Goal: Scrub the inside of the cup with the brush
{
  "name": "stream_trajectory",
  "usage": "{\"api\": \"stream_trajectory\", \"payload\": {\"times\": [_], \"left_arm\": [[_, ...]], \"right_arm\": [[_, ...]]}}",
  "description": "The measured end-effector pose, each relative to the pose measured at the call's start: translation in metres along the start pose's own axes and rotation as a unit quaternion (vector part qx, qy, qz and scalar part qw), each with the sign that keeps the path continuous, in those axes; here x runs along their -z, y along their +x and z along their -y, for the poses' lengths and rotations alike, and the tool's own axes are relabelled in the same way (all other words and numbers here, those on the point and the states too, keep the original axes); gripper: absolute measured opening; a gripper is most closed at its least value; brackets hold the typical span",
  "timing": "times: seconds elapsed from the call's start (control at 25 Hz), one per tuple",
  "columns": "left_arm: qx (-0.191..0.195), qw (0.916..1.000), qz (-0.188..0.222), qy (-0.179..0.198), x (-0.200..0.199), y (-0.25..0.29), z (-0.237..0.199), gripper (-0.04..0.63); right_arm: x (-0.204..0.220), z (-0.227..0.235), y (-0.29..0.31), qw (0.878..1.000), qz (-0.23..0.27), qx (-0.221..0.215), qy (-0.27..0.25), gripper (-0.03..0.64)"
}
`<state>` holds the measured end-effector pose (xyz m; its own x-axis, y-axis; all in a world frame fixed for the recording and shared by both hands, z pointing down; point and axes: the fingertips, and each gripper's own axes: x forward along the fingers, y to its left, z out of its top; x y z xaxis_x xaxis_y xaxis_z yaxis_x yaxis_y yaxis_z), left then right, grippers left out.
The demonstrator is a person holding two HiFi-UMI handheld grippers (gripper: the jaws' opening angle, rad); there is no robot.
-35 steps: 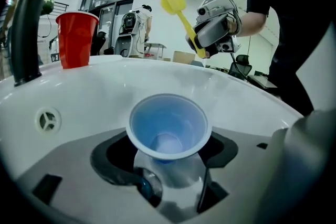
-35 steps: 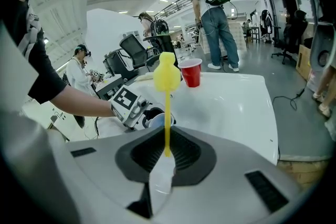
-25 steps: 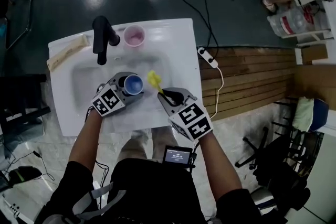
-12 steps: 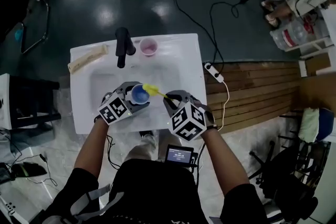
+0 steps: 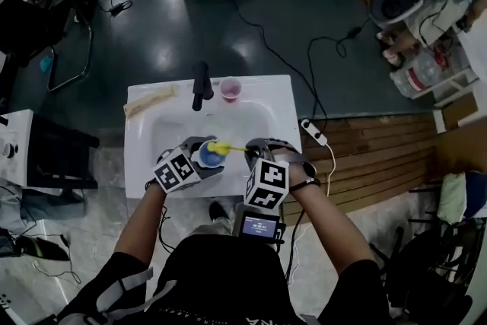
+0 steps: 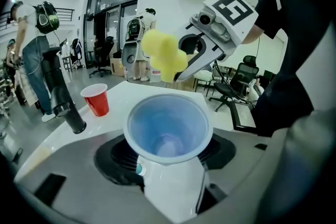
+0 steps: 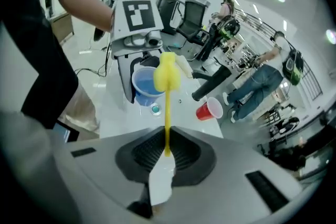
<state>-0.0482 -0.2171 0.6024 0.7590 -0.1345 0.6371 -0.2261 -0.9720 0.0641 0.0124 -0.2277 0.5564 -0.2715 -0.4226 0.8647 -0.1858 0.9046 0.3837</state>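
My left gripper (image 5: 199,160) is shut on a blue plastic cup (image 5: 209,157) and holds it above the white sink (image 5: 156,152), mouth tilted toward the right gripper. In the left gripper view the cup (image 6: 169,126) sits between the jaws, its inside bare. My right gripper (image 5: 257,151) is shut on the thin handle of a yellow brush (image 5: 221,148). The handle runs out from the jaws of the right gripper (image 7: 167,152) to the yellow brush head (image 7: 167,77), which hangs just in front of the cup's mouth (image 7: 143,84), outside it. Seen from the left gripper, the brush head (image 6: 163,55) is above the rim.
A black faucet (image 5: 201,85) stands at the sink's back edge, with a red cup (image 5: 230,89) to its right and a pale wooden block (image 5: 149,98) to its left. A white power strip (image 5: 313,132) lies on the floor at right. People stand beyond the sink.
Both grippers have risen from the basin. The right gripper has rolled, so the brush now points left at the cup, its head close to the rim.
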Motion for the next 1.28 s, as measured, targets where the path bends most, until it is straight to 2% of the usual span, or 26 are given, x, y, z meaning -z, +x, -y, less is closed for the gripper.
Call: {"api": "stream_trajectory", "payload": {"times": [0.08, 0.16, 0.36, 0.48, 0.68, 0.88, 1.08, 1.2, 1.28], "left_arm": [[0.0, 1.0, -0.007, -0.001, -0.001, -0.008, 0.005, 0.298], [0.0, 0.9999, -0.013, -0.003, -0.003, -0.016, 0.011, 0.298], [-0.001, 0.9996, -0.026, 0.003, -0.002, -0.03, 0.019, 0.298], [0.001, 0.9992, -0.039, 0.005, 0.002, -0.035, 0.024, 0.298], [0.0, 0.9986, -0.053, -0.005, 0.004, -0.039, 0.028, 0.298], [-0.013, 0.9985, -0.052, -0.011, -0.002, -0.046, 0.027, 0.299], [-0.026, 0.9975, -0.066, -0.008, -0.001, -0.054, 0.025, 0.299], [-0.033, 0.9966, -0.075, 0.001, -0.002, -0.058, 0.024, 0.299], [-0.033, 0.9958, -0.085, 0.008, 0.001, -0.058, 0.024, 0.299]], "right_arm": [[-0.005, 0.003, -0.006, 0.998, -0.02, 0.022, -0.057, 0.037], [-0.011, 0.007, -0.013, 0.991, -0.042, 0.045, -0.121, 0.037], [-0.028, 0.017, -0.022, 0.962, -0.088, 0.088, -0.242, 0.037], [-0.037, 0.017, -0.025, 0.94, -0.115, 0.103, -0.304, 0.037], [-0.056, 0.019, -0.03, 0.909, -0.141, 0.13, -0.371, 0.037], [-0.064, 0.016, -0.027, 0.893, -0.156, 0.142, -0.398, 0.037], [-0.062, 0.004, -0.022, 0.89, -0.167, 0.134, -0.402, 0.037], [-0.057, -0.01, -0.02, 0.899, -0.169, 0.109, -0.388, 0.037], [-0.057, -0.015, -0.019, 0.904, -0.166, 0.107, -0.379, 0.037]]}}
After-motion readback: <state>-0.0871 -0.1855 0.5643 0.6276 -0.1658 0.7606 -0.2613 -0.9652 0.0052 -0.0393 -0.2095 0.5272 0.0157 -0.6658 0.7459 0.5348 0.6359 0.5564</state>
